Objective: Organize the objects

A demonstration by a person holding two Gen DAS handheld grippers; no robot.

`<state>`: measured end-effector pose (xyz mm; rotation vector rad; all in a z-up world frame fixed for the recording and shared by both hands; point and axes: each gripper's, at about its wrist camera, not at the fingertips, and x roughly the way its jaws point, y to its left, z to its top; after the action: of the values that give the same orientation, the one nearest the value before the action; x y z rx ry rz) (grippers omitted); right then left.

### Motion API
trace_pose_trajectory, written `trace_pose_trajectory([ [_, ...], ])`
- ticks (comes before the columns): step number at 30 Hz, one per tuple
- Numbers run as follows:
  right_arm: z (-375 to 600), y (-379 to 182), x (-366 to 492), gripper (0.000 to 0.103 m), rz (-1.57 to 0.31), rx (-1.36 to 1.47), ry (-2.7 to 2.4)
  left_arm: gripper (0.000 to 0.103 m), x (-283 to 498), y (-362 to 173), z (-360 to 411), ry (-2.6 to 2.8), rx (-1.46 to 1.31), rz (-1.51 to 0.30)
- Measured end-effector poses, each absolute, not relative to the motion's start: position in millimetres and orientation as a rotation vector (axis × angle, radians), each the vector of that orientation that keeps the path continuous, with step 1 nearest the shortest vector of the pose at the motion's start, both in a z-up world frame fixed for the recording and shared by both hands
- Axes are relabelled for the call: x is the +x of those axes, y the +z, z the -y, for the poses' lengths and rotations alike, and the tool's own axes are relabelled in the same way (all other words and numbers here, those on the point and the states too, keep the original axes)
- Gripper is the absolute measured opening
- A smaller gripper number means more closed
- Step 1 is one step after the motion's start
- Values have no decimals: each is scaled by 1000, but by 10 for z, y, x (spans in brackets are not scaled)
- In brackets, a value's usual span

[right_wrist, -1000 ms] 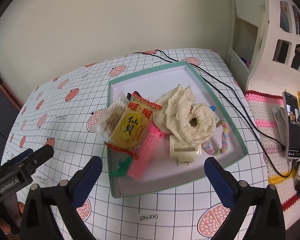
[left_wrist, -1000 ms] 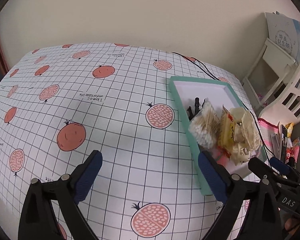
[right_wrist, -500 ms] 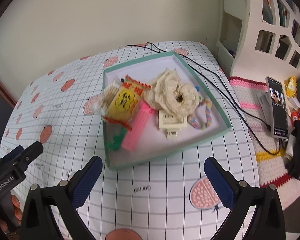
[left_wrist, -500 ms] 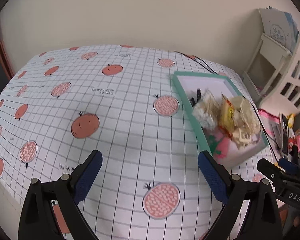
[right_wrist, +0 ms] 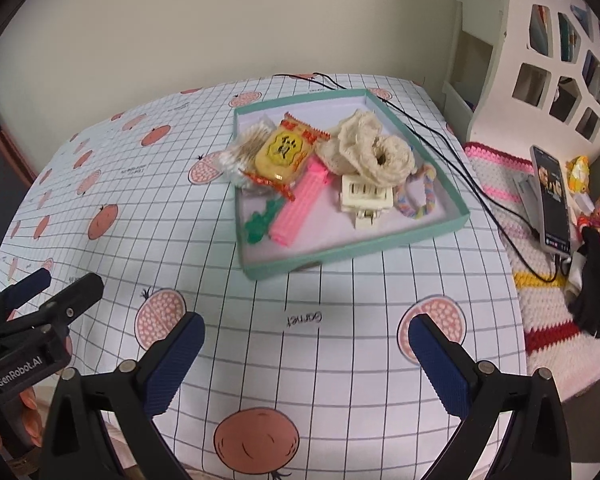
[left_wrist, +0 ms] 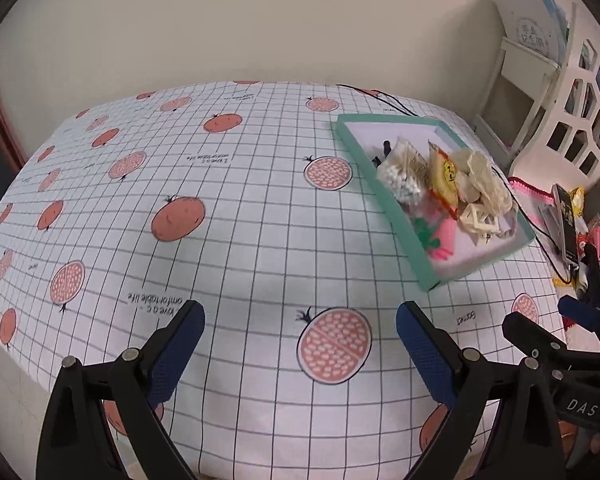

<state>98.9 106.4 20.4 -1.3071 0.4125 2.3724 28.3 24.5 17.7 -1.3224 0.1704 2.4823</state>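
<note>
The right gripper [right_wrist: 306, 356] hangs above the near edge of the table [right_wrist: 260, 320], its blue-padded jaws spread wide with nothing between them; the left gripper [left_wrist: 300, 344] hangs over the same near edge further left, jaws likewise spread and empty, and each tool shows at the margin of the other's view; the table carries a white grid cloth [left_wrist: 240, 220] printed with orange fruit; beyond the grippers, toward the far right corner, a shallow teal tray [right_wrist: 356, 254] rests flat on the cloth, well apart from both tools; at the near end of the tray lie a green clip [right_wrist: 260, 224] and, just beside it, a pink comb [right_wrist: 300, 208]; to their right stands a cream hair claw [right_wrist: 366, 200] with a pastel braided band [right_wrist: 418, 196] beside it; further back a yellow snack packet [right_wrist: 286, 152] lies on a bag of cotton swabs [right_wrist: 246, 152], and a cream lace scrunchie [right_wrist: 374, 152] is heaped against the right wall; a black cable [right_wrist: 440, 144] runs along the right edge of the table; past that edge a phone [right_wrist: 552, 196] rests on a knitted mat [right_wrist: 532, 288], and a white shelf unit [right_wrist: 540, 60] stands by the wall.
</note>
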Motion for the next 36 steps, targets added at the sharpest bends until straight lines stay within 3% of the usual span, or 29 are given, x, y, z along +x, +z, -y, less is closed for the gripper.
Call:
trace_pose_trajectory([
  [36,-970,-34,1095,103,-382,-1371,2323,97,389,-113,34,2491,-1460,-151],
])
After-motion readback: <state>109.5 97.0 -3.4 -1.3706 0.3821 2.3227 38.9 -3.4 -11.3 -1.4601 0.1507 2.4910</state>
